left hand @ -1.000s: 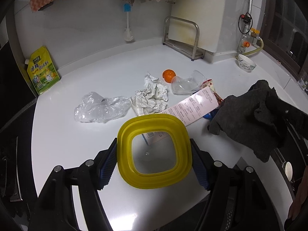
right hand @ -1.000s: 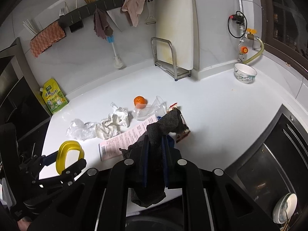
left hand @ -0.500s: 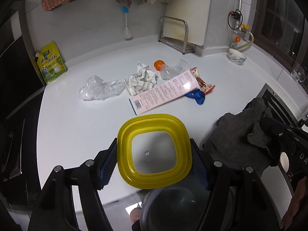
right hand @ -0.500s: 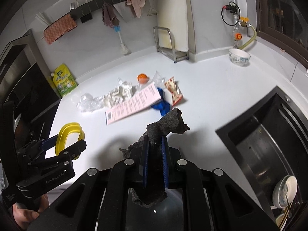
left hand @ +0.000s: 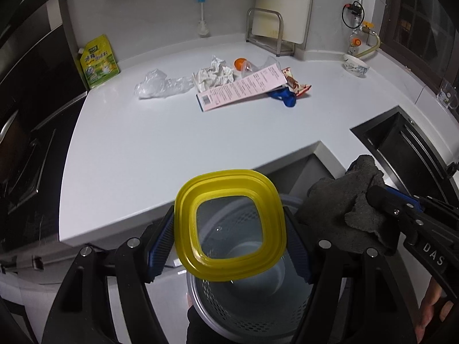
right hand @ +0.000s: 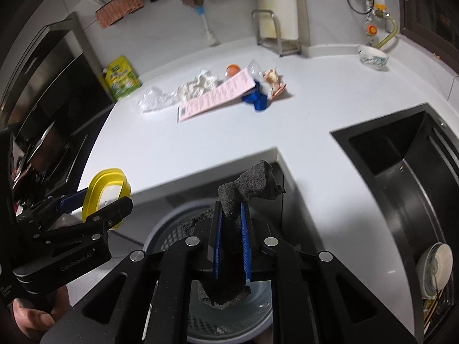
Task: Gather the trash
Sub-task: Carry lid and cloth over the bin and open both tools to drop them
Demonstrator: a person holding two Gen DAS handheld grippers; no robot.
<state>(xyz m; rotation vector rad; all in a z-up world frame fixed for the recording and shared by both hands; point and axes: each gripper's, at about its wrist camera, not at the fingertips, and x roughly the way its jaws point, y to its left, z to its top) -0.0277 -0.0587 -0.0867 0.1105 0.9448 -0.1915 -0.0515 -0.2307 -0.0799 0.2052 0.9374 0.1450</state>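
Note:
My left gripper [left hand: 229,229] is shut on a yellow-rimmed clear lid [left hand: 231,228], its blue pads pressed on both sides. The lid hangs over a grey mesh waste bin [left hand: 246,309] below the counter edge. My right gripper [right hand: 231,223] is shut on a dark grey rag [right hand: 252,186], also above the bin [right hand: 229,321]. In the left wrist view the rag [left hand: 344,203] hangs at the right. On the white counter [left hand: 172,149] lie a clear plastic bag [left hand: 160,86], crumpled paper [left hand: 213,74], a pink printed sheet [left hand: 243,87], a blue scrap [left hand: 282,96] and a snack wrapper [left hand: 295,83].
A black sink [right hand: 401,172] is sunk into the counter at the right. A green pouch [left hand: 97,63], a metal rack [left hand: 269,37] and a bowl [left hand: 355,64] stand along the back wall. A dark stove [left hand: 25,154] lies at the left. An orange ball [left hand: 239,63] sits behind the sheet.
Both grippers have drawn back from the litter and past the counter's front edge, so the bin has come into view under the lid and the rag. Both grips are unchanged.

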